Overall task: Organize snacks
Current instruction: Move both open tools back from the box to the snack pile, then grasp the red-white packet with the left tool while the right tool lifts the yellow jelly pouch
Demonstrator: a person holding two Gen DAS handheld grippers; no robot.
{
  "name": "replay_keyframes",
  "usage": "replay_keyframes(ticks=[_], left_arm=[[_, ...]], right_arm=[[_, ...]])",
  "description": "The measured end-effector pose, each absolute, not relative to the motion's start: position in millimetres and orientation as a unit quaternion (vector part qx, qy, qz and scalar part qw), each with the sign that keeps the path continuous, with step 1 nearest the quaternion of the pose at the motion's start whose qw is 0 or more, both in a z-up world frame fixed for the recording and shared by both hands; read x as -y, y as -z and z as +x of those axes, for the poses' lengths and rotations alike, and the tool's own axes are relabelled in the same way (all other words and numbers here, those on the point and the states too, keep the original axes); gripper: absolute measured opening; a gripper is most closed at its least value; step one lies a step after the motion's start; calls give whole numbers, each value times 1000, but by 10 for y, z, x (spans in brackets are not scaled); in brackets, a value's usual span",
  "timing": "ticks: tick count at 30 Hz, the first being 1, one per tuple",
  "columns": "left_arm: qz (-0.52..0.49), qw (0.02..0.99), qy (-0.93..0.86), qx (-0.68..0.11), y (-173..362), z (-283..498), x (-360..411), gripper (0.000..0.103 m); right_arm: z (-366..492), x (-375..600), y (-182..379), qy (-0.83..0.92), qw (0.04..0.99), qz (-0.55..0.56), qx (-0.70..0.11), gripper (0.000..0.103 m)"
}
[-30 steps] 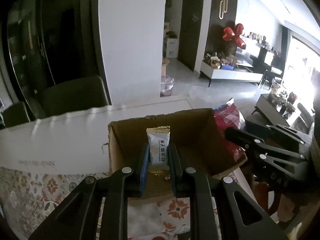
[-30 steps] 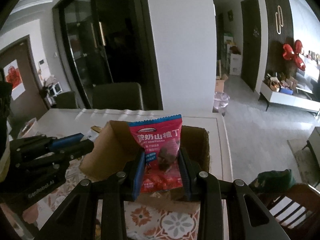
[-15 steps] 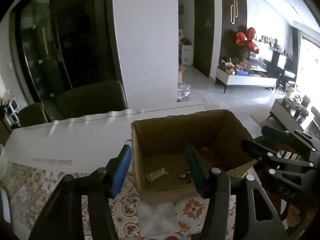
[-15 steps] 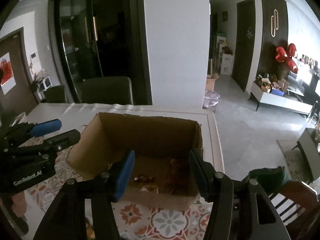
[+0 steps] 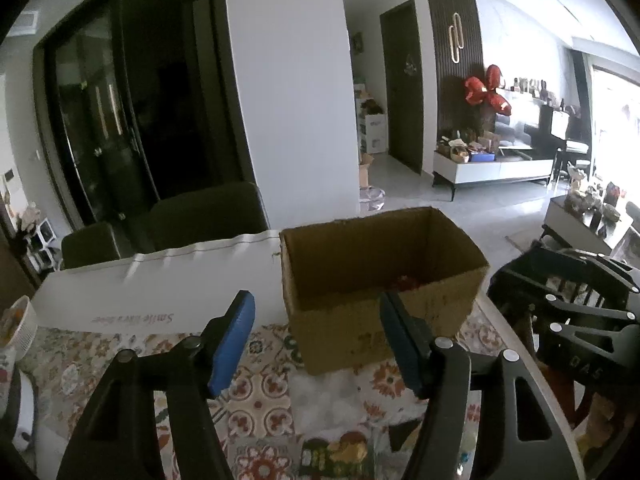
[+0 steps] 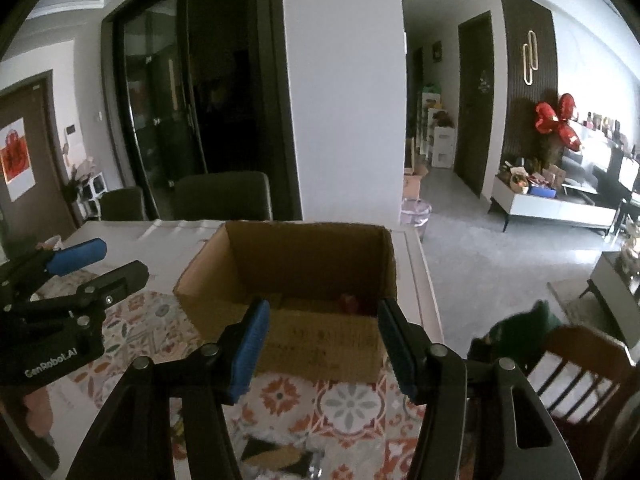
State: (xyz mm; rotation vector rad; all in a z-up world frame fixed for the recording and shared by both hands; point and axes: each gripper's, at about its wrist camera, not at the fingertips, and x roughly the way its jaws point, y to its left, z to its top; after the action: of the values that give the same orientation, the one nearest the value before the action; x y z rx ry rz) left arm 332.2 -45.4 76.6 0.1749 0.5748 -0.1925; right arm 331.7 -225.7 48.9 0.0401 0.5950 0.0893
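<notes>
An open cardboard box [image 5: 380,248] [image 6: 304,256] stands on the patterned tablecloth [image 5: 272,384]. A red snack packet [image 5: 404,280] [image 6: 350,302] shows low inside it. My left gripper [image 5: 316,304] hangs in front of the box's near left corner, its jaws opening with nothing between them. My right gripper [image 6: 324,308] is open and empty before the box's near wall. Each gripper also shows in the other's view: the right gripper [image 5: 568,308] at the right, the left gripper [image 6: 80,276] at the left. Loose snack packets [image 5: 340,452] [image 6: 276,456] lie on the cloth below the fingers.
A long white carton [image 5: 160,292] lies left of the box along the table's far side. Dark chairs [image 6: 222,196] stand behind the table, and a wooden chair [image 6: 580,364] at its right end. A white bowl [image 5: 16,320] sits at the far left.
Both grippers opened and let go of their packets, the white one and the red one, into the box. Both then drew back from the box, which now looks farther off.
</notes>
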Motion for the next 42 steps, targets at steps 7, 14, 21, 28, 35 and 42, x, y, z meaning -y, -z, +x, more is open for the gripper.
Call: replay_keyframes(ticks=[7,14,21,28,35,42], left_arm=[[94,952,112,-270,-707,2899,410,66],[95,953,116,-264,-591,2554,357,66],[95,952,123,-263,-435,2254,357,66],[92,946,122,-284,-186,2041,324,66],[87,930,128,-334,160,1947,313,66],[83,913,136,-377,478,1921,329,66]], right_arm=[[2952,2218,-367,-55,953,32,-296,57],[2571,2180,-319,-46,960,16,-275,57],[2251,2155,-172,-45,960,11,-276,57],[2054,2169,63,-43,954,15,-298,57],[1942,2169,408,-47,937,10,-345,57],[1891,2177,756,-56,918,24,-391,57]])
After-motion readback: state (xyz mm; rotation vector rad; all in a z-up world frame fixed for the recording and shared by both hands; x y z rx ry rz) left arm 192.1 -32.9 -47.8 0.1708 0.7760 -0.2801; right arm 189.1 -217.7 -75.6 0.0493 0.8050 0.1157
